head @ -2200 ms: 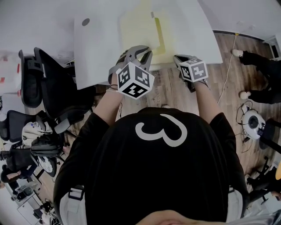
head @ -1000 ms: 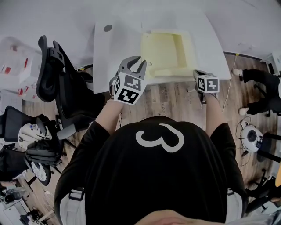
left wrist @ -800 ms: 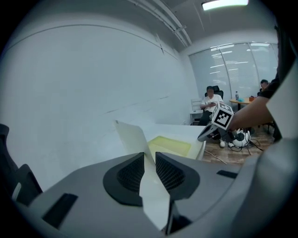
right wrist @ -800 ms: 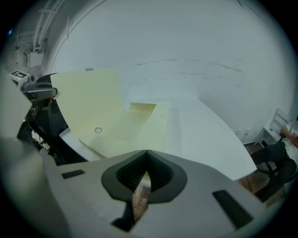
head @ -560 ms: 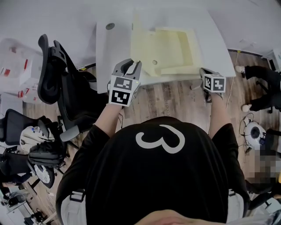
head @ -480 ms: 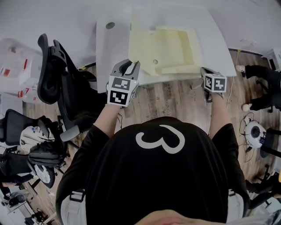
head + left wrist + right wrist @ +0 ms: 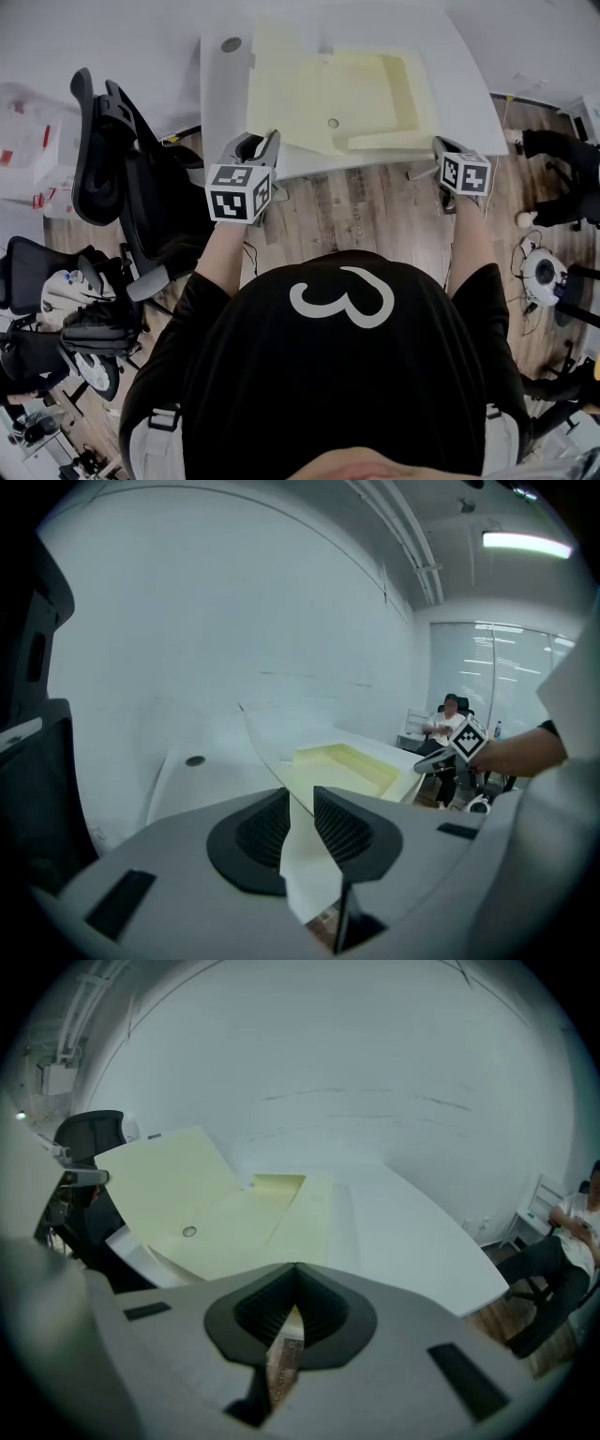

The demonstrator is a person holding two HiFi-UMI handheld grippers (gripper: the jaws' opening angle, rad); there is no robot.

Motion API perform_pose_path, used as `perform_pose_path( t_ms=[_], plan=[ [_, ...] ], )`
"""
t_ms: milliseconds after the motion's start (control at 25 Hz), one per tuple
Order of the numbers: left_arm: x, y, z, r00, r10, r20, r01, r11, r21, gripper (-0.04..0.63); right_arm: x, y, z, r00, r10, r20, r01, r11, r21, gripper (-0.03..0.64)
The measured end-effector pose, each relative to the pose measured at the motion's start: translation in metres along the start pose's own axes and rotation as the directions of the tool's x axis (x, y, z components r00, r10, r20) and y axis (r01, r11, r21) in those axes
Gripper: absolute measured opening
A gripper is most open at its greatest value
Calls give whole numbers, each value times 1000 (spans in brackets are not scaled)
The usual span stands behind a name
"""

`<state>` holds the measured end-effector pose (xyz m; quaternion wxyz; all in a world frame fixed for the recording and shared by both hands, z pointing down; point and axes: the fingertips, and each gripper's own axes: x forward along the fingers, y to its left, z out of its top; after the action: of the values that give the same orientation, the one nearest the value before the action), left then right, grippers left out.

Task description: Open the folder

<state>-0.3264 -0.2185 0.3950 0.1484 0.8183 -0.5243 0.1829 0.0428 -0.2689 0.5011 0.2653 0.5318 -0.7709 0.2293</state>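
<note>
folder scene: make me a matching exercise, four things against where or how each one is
1 folder
2 left hand-held gripper
3 right hand-held gripper
4 black chair

a jaws closed, by the folder's right corner
b lying open on the white table
c on the floor beside the table
d cover between its jaws

Pairs: 1-b, 2-d, 3-a, 4-c

The white desk [image 7: 459, 84] has a straight near edge and a curved right side. A round grey grommet [image 7: 231, 44] sits in its far left corner. A pale yellow folder [image 7: 356, 84] lies open along the near edge, towards the middle. Its left cover is tilted up off the desk and carries a small round snap [image 7: 333, 123]. Its right half lies flat.
</note>
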Motion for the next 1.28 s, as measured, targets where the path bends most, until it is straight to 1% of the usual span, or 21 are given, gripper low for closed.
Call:
perform_pose_path(
  t_ms=[160, 400, 520, 600, 720, 920, 1280],
  plan=[
    [2, 13, -12, 1000, 19, 2, -19, 999, -48, 69, 2, 1, -1, 1000, -3, -2, 3, 1000, -1, 23],
    [4, 28, -33, 998, 56, -18, -58, 996, -63, 75, 1, 1, 0, 1000, -12, 13, 13, 1000, -15, 23],
    [5, 36, -44, 998, 63, -27, -65, 993, -97, 78, 1, 2, -1, 1000, -17, 12, 18, 1000, -25, 23],
    [6, 41, -52, 998, 61, -29, -64, 989, -133, 80, 1, 2, -1, 1000, -15, 18, 15, 1000, -15, 23],
    [7, 47, -61, 998, 49, -27, -54, 977, -207, 80, 1, 2, 0, 999, -16, 29, 16, 1000, -7, 23],
    [10, 57, -77, 998, 55, -38, -64, 945, -322, 83, -1, 1, 0, 997, -40, 58, 41, 999, -17, 23],
    [14, 70, -94, 994, 97, -49, -109, 913, -393, 101, -4, 1, 0, 993, -42, 107, 40, 999, 24, 23]
  ],
)
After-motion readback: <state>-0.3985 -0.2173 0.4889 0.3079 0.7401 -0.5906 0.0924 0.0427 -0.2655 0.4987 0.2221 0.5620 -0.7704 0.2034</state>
